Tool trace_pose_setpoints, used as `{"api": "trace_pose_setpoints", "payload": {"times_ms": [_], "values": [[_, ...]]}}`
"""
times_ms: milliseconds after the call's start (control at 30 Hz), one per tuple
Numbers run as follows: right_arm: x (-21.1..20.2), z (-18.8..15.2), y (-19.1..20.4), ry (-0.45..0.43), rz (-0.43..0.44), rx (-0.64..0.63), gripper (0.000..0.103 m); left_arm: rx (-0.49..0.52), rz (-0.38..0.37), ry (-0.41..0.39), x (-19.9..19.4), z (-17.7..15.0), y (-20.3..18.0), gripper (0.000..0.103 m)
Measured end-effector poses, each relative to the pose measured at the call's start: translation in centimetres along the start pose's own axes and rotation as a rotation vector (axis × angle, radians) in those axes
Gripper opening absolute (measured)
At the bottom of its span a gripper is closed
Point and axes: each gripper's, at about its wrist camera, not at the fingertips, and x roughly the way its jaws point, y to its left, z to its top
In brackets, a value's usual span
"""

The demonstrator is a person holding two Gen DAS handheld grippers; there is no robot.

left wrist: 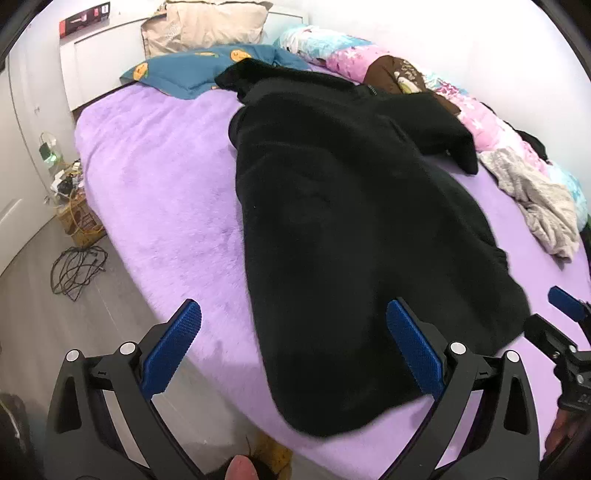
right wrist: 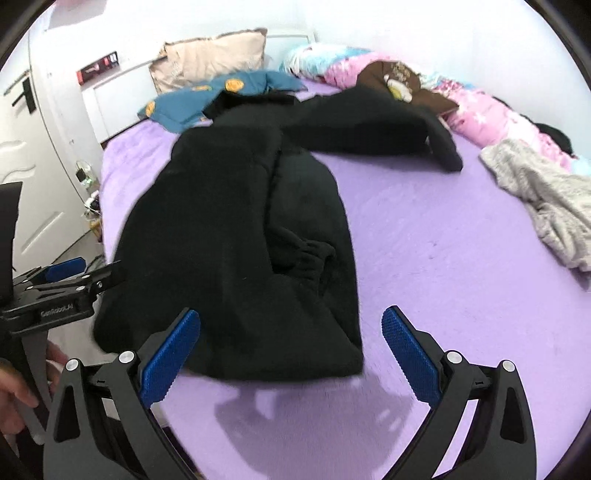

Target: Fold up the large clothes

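Black fleece garment (left wrist: 354,236) lies spread lengthwise on the purple bed (left wrist: 159,192), its collar end toward 12 o'clock by the pillows and its hem toward 6 o'clock near the bed's front edge. One sleeve (right wrist: 373,125) stretches out toward 2 o'clock, its cuff resting on the bare cover; in the right wrist view the other sleeve seems folded in over the body, with a gathered cuff (right wrist: 314,254) lying on top.

The left gripper (left wrist: 293,347) hovers over the hem at 6 o'clock, jaws spread wide and holding nothing; the blue pad at 5 o'clock sits over the black fabric, the one at 7 o'clock over the purple cover. I cannot tell whether either pad touches the cloth. The right gripper (right wrist: 291,350) hangs above the hem's other corner, jaws likewise wide and empty, with one pad over the garment and one over the bare bed. Each gripper shows at the edge of the other's view.

At 12 o'clock a teal pillow (left wrist: 192,70) with orange prints lies touching the garment's collar, and a beige pillow (left wrist: 207,26) leans behind it. A pink and blue floral quilt (left wrist: 476,110) runs along the wall from 1 to 3 o'clock, with a grey crumpled cloth (right wrist: 546,206) just beside it. On the floor at 9 o'clock a tangle of black cable (left wrist: 75,267) lies beside the bed.
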Motion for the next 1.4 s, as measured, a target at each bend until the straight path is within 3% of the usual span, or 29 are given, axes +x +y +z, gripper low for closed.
{"api": "trace_pose_setpoints", "payload": {"times_ms": [67, 200, 433, 767, 1400], "values": [[-1.5, -0.2, 0.4, 0.002, -0.013, 0.003, 0.097, 0.032, 0.016, 0.024, -1.4, -0.5, -0.4, 0.097], [-4.9, -1.6, 2.0, -0.016, -0.013, -0.036, 0.097, 0.001, 0.007, 0.013, -5.0, -1.3, -0.2, 0.097], [-9.7, -5.4, 3.8, -0.049, 0.042, -0.051, 0.097, 0.082, 0.075, -0.109, -12.9, -3.3, -2.9, 0.097], [-15.6, -9.2, 4.2, -0.108, 0.089, 0.081, 0.097, 0.051, 0.084, -0.128, -19.9, -6.1, -4.0, 0.097], [-22.1, -10.8, 8.3, -0.194, 0.083, 0.027, 0.097, 0.059, 0.036, -0.149, -25.9, -10.9, -4.5, 0.097]]}}
